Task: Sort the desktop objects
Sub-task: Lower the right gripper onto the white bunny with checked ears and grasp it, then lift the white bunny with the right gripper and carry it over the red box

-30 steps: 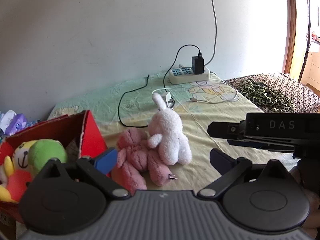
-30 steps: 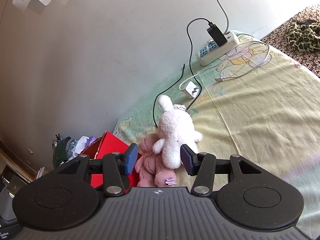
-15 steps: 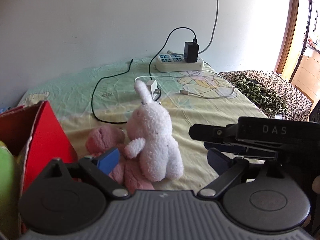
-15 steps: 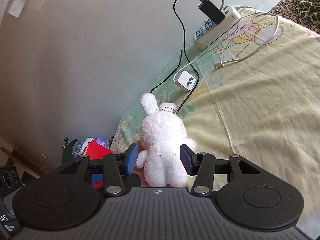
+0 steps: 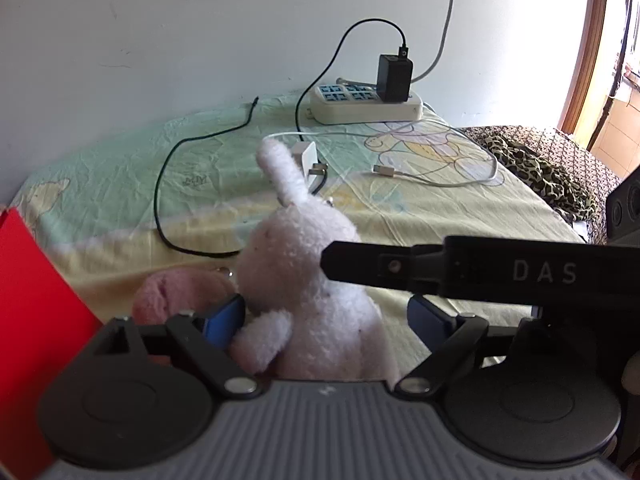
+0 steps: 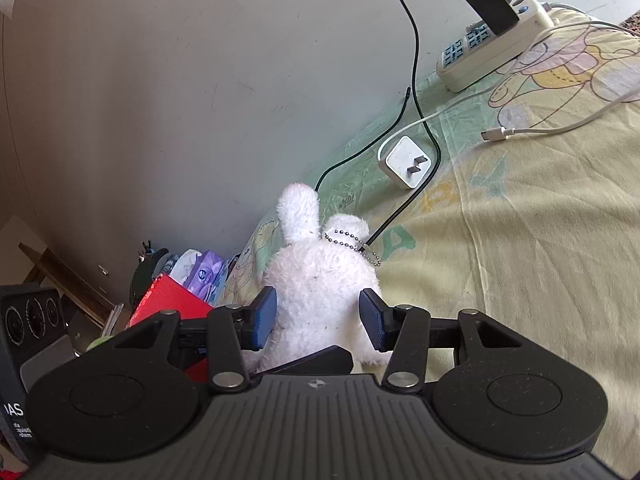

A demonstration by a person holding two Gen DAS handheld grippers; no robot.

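Observation:
A white plush rabbit sits upright on the yellow-green sheet, leaning against a pink plush toy on its left. My left gripper is open; its left pad is wedged between the pink toy and the rabbit, and its right pad stands clear. My right gripper is open and straddles the rabbit from behind, with both blue pads close to the fur. The right gripper's black body crosses the left wrist view over the rabbit's shoulder.
A red box stands at the left edge, also seen as the red box beside a purple tissue pack. Behind lie a white charger, a power strip, a black cable and a white cable. Leopard cloth lies far right.
Both grippers have moved forward onto the white rabbit, which now sits between each one's pads. The red box has slid toward the left edge of the left wrist view.

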